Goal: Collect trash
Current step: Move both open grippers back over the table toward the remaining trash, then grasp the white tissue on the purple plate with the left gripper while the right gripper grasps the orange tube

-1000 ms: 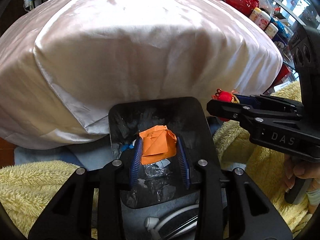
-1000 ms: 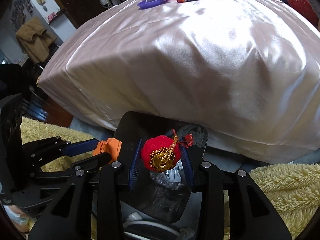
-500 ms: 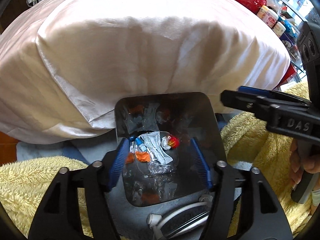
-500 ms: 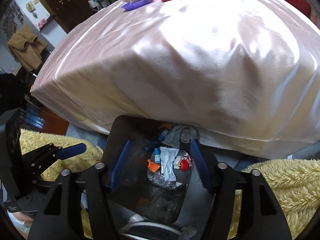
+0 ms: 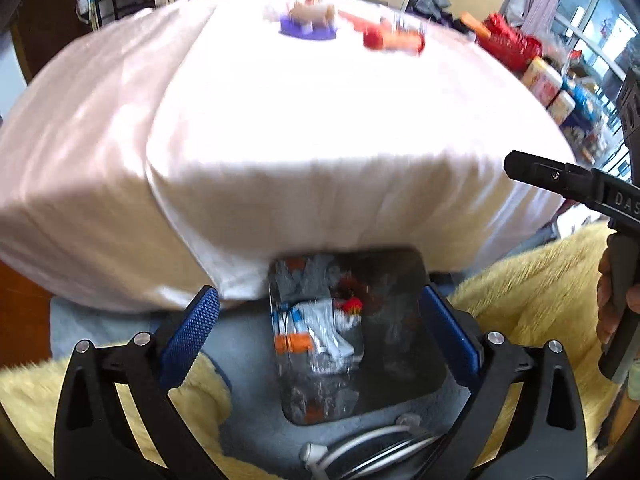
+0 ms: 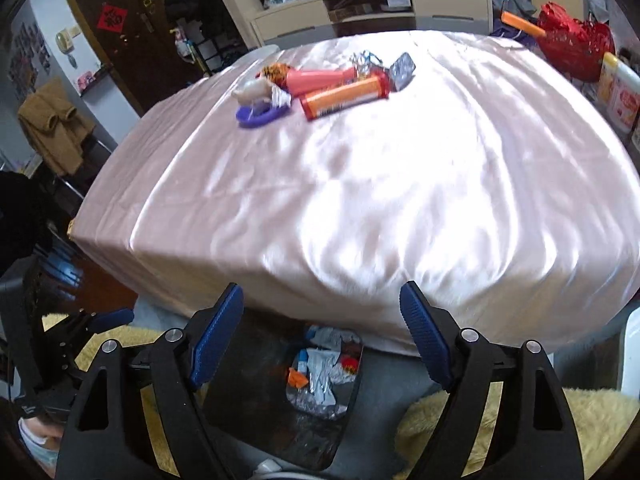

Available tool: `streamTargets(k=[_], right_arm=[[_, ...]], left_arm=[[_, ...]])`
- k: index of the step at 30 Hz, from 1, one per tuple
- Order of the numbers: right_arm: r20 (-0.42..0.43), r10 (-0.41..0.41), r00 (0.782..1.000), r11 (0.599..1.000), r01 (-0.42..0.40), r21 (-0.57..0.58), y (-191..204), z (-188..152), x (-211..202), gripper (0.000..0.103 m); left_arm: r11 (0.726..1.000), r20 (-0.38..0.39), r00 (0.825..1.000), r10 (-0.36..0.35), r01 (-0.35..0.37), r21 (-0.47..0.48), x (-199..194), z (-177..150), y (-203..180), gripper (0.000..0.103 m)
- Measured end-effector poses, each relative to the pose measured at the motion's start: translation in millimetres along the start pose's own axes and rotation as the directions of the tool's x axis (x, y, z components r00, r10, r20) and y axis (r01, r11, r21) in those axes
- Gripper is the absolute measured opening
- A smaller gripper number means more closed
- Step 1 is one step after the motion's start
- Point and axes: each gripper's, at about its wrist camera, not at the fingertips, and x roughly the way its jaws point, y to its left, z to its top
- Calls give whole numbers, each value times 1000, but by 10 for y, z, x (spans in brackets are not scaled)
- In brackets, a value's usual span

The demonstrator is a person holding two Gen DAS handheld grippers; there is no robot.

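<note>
My left gripper (image 5: 318,300) hangs above a dark lined bin (image 5: 400,344), its jaws opening wide with nothing between them. Inside the bin lie an orange paper (image 5: 294,343), a red ornament (image 5: 352,305) and clear wrappers. My right gripper (image 6: 321,296) is also over the bin (image 6: 256,392), jaws opening and empty, above the orange paper (image 6: 298,378) and red ornament (image 6: 351,364). At the far side of the pink satin table (image 6: 380,200) lie an orange tube (image 6: 342,98), a pink bottle (image 6: 316,78), a purple dish (image 6: 260,114) holding tissue, and foil wrappers (image 6: 402,68).
A yellow fluffy blanket (image 5: 532,300) lies on both sides of the bin. The table edge overhangs the bin's far rim. A white cable (image 5: 360,440) sits just below the bin. A red bag (image 6: 572,44) and canisters (image 6: 618,92) stand at the right. A hand (image 5: 612,308) holds the right gripper's handle.
Both grippers opened and let go; the orange paper and the red ornament dropped into the bin. Both then rose, bringing the table top into view.
</note>
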Motion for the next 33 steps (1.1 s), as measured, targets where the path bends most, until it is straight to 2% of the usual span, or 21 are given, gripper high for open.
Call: streamTargets(k=[8, 18, 20, 26, 33], right_arm=[[62, -65, 996, 998, 66, -15, -68, 562, -10, 82], [45, -40, 998, 999, 39, 37, -50, 1103, 418, 81], [43, -30, 999, 998, 28, 50, -60, 1197, 515, 74], [11, 13, 1000, 987, -15, 158, -153, 1488, 820, 63], [-42, -51, 998, 987, 57, 147, -58, 1682, 1130, 51]], left_arm=[[999, 80, 996, 28, -31, 31, -164, 644, 64, 95], [997, 113, 993, 44, -51, 61, 29, 1411, 159, 95], [996, 115, 992, 51, -60, 73, 89, 1528, 165, 95], [993, 122, 991, 53, -65, 95, 226, 1796, 194, 94], [988, 140, 990, 36, -56, 142, 363, 2087, 155, 94]])
